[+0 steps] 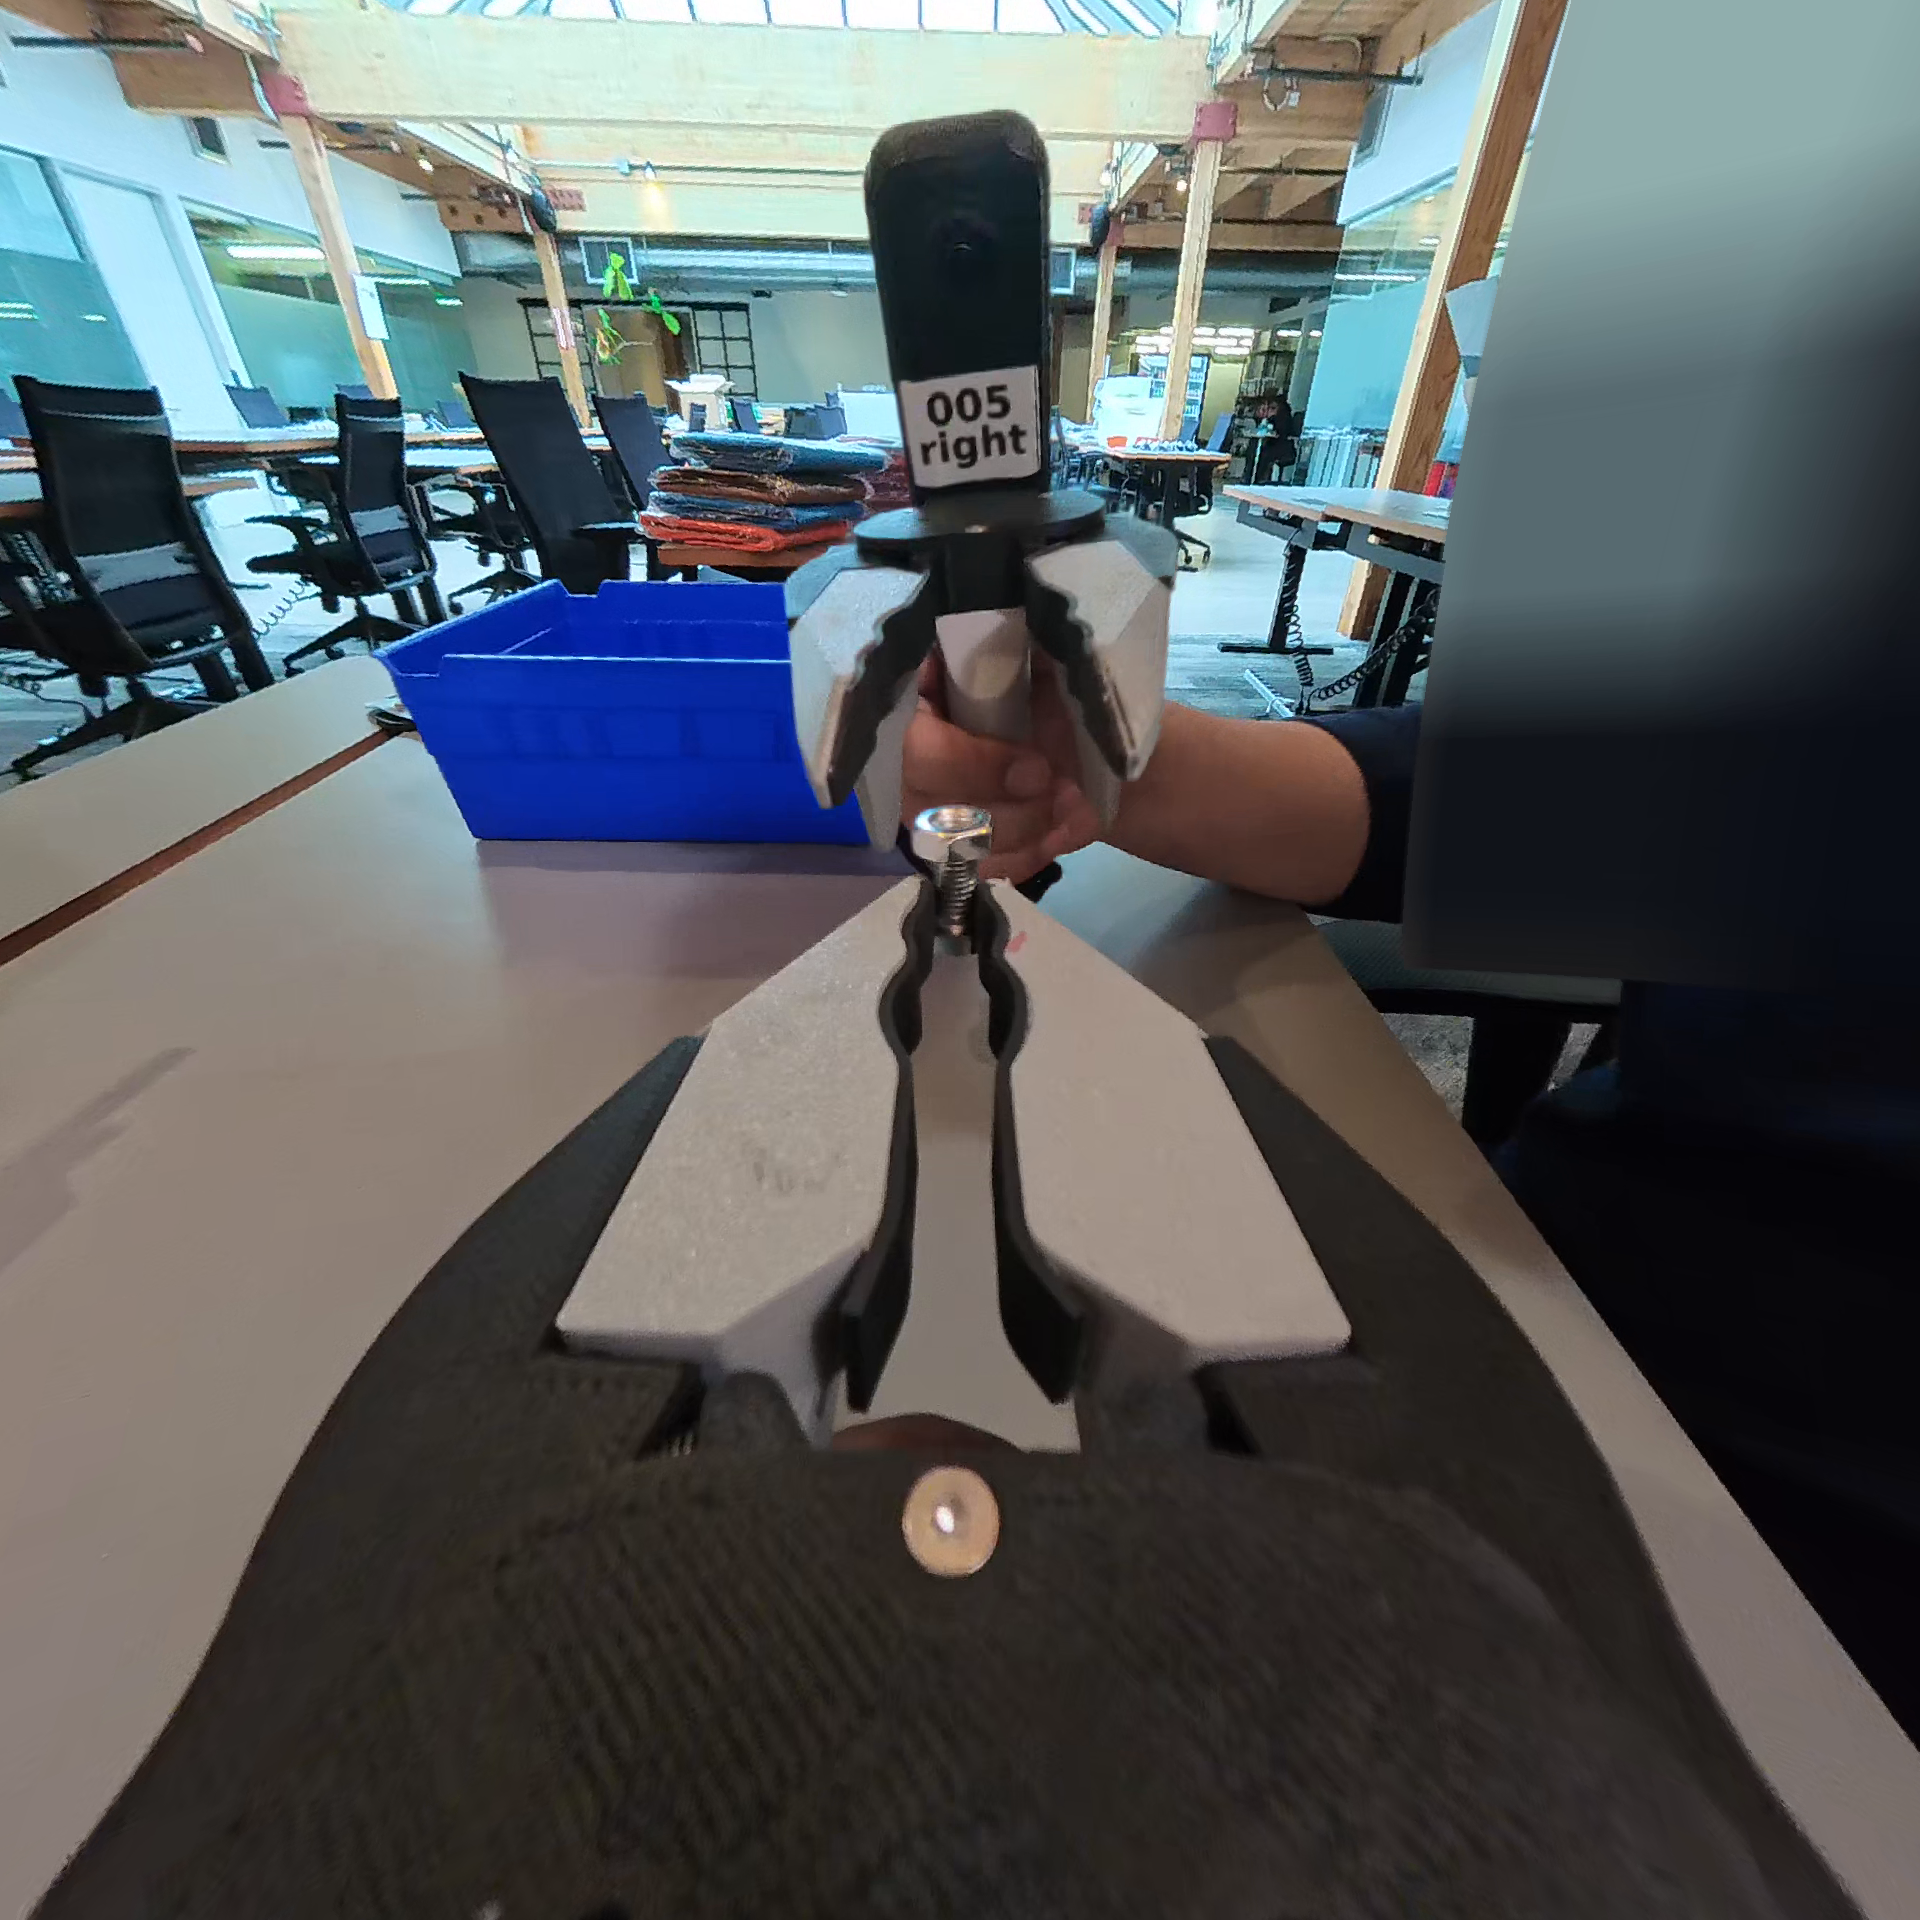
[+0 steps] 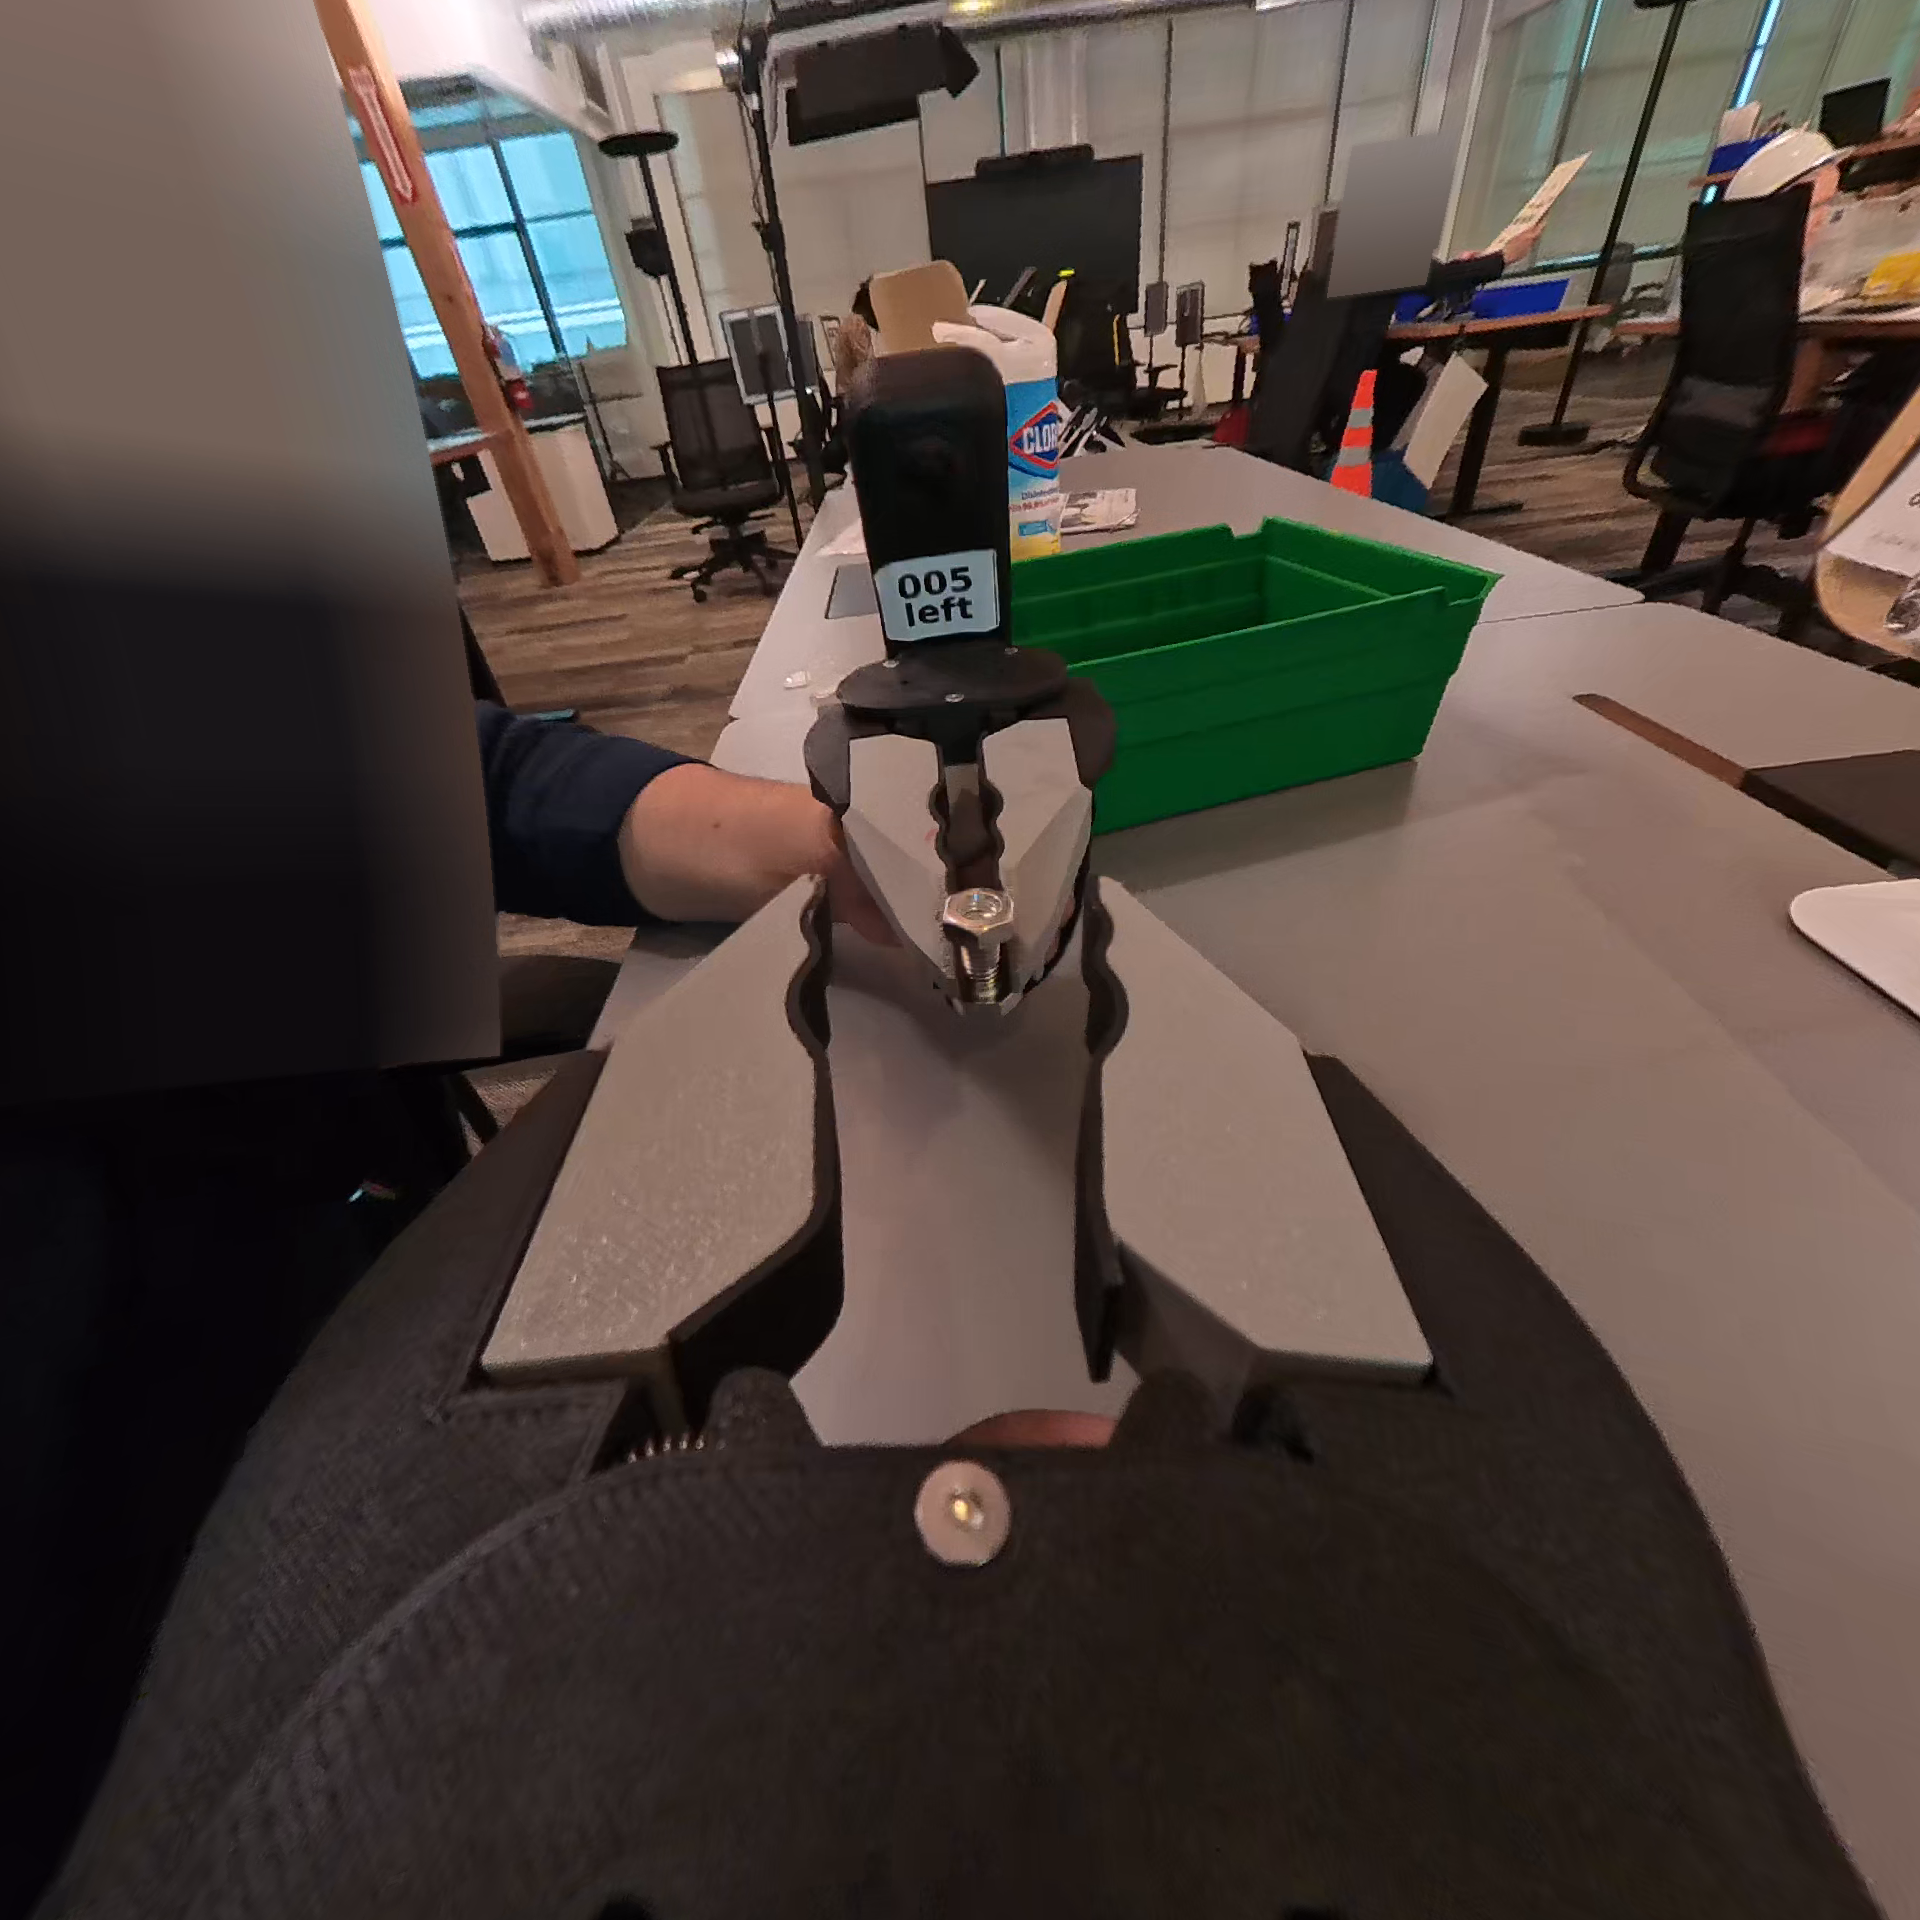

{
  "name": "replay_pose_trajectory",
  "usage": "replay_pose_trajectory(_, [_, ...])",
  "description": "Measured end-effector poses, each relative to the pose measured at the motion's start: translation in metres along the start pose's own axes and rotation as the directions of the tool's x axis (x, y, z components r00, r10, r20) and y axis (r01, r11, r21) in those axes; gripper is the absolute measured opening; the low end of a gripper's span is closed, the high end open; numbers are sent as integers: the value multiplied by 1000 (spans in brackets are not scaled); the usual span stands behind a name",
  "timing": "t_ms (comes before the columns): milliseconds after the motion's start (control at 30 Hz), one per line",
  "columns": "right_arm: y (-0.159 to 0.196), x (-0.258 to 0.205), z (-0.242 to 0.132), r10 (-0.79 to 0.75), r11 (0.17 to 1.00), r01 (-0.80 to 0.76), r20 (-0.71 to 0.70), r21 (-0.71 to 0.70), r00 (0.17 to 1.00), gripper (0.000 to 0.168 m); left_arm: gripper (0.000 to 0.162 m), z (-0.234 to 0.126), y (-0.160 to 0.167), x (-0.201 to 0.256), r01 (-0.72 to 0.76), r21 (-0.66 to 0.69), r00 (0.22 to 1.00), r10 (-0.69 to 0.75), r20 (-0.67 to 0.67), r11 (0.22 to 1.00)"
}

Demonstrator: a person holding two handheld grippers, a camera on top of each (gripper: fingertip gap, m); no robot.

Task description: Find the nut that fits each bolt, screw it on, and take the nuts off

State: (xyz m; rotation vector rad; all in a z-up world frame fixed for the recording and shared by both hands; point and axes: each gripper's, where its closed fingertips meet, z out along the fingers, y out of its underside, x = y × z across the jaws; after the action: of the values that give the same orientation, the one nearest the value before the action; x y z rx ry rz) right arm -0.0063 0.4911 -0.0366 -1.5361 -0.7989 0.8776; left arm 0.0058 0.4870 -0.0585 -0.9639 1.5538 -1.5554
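The bolt (image 1: 954, 902) and nut (image 1: 952, 831) are bright, shiny metal. Each gripper (image 1: 956, 940) (image 2: 951, 971) has matt grey, grainy fingers (image 1: 810, 1132) on a black, finely ribbed body. The bins, blue (image 1: 623, 727) and green (image 2: 1299, 675), look like smooth plastic; the surface (image 1: 312, 1039) is matt grey.

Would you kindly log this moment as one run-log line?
left gripper: shut on silver threaded bolt | silver hex nut: on bolt | right gripper: open, facing nut
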Motion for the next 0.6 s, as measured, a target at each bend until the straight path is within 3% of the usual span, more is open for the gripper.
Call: replay_pose_trajectory(600, [6, -6, 13, -21, 1000, 21, 14, -5, 1000, 42, 5, 0, 0, -1, -6, -9, 1000, 6, 16, 1000])
